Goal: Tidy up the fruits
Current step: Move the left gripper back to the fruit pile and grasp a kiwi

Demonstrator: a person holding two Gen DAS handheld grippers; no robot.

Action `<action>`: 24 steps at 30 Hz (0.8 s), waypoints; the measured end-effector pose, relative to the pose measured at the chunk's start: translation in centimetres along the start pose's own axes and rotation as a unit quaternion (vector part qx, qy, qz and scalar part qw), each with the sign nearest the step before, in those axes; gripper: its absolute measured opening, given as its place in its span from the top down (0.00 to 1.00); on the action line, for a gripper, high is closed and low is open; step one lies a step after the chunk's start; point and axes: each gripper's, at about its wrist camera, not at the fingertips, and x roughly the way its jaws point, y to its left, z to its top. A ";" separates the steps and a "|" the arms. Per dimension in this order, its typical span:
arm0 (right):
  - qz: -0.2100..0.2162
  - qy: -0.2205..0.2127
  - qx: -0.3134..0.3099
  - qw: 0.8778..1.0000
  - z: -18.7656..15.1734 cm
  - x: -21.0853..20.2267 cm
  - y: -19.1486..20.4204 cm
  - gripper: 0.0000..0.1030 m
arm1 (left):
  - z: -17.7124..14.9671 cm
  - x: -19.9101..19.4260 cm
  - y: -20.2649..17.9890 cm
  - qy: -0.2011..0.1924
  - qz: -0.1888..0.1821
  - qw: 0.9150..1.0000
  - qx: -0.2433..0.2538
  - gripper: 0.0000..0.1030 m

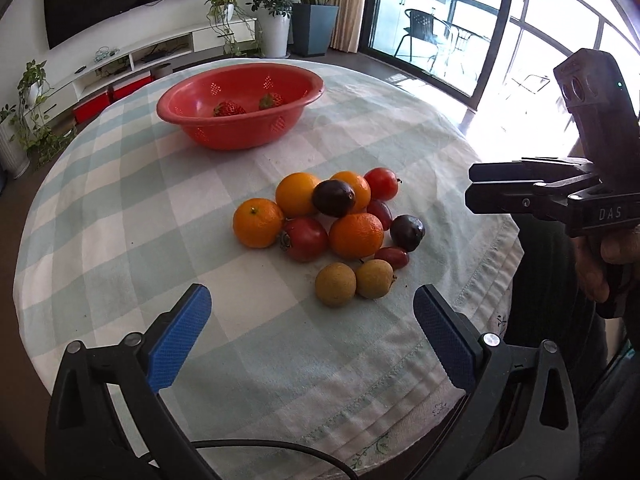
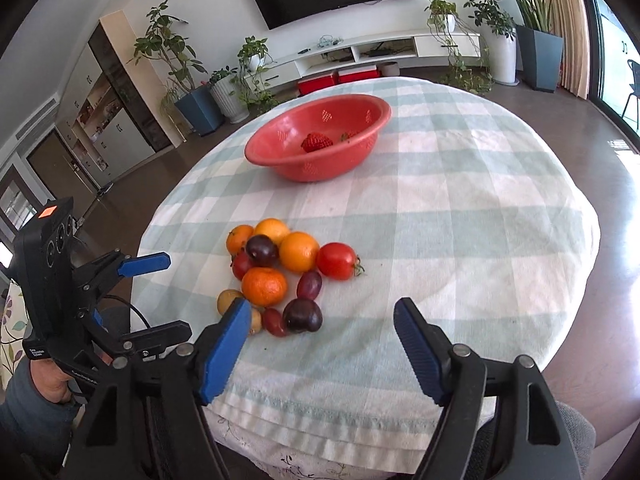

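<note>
A pile of fruit lies on the checked tablecloth: oranges, tomatoes, dark plums, red grapes and two tan longans. A red colander bowl at the far side holds two strawberries. My left gripper is open and empty, just short of the longans. My right gripper is open and empty, near the plum at the pile's near edge. In the left wrist view, the right gripper shows at the right.
The round table has its front edge close below both grippers. The left gripper shows at the left of the right wrist view. Beyond the table are a TV wall, potted plants and a glass balcony door.
</note>
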 end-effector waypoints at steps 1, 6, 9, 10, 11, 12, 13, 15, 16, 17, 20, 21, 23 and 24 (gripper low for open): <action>0.001 0.002 0.002 1.000 -0.2 0.0 -0.1 0.30 | 0.4 0.5 0.1 0.005 -0.010 1.000 0.016 0.06; 0.008 0.006 0.000 1.000 -0.7 0.2 -0.1 0.32 | 1.3 3.0 -0.6 0.055 -0.047 0.992 0.102 0.48; 0.013 0.011 -0.003 1.000 -0.8 0.3 0.1 0.33 | 1.4 4.2 -0.6 0.073 -0.062 0.988 0.124 0.52; 0.014 0.013 -0.005 1.000 -0.8 0.3 0.1 0.34 | 1.4 4.4 -0.6 0.075 -0.071 0.986 0.131 0.52; 0.015 0.013 -0.007 1.000 -0.8 0.3 0.2 0.34 | 1.5 4.5 -0.6 0.076 -0.077 0.985 0.137 0.52; 0.016 0.014 -0.008 1.000 -0.9 0.3 0.2 0.34 | 1.6 4.7 -0.6 0.076 -0.081 0.984 0.142 0.52; 0.018 0.016 -0.009 1.000 -1.0 0.4 0.3 0.34 | 1.7 4.9 -0.6 0.079 -0.083 0.983 0.145 0.52; 0.020 0.021 -0.009 1.000 -1.0 0.6 0.4 0.34 | 1.8 5.3 -0.5 0.081 -0.089 0.981 0.151 0.52; 0.021 0.023 -0.010 0.999 -1.1 0.7 0.5 0.34 | 1.9 5.5 -0.4 0.082 -0.092 0.981 0.153 0.52; 0.022 0.025 -0.012 0.999 -1.1 0.8 0.6 0.35 | 2.0 5.7 -0.3 0.083 -0.093 0.980 0.154 0.53; 0.023 0.031 -0.015 0.999 -1.3 1.0 0.8 0.35 | 2.1 6.0 -0.4 0.089 -0.095 0.978 0.162 0.64; 0.023 0.033 -0.015 0.999 -1.4 1.1 0.8 0.36 | 2.2 6.1 -0.4 0.090 -0.093 0.978 0.165 0.65; 0.025 0.036 -0.013 0.999 -1.5 1.2 0.8 0.36 | 2.1 6.1 -0.3 0.089 -0.092 0.978 0.165 0.68; 0.026 0.037 -0.013 0.999 -1.5 1.3 0.8 0.36 | 2.2 6.1 -0.2 0.089 -0.090 0.978 0.165 0.69</action>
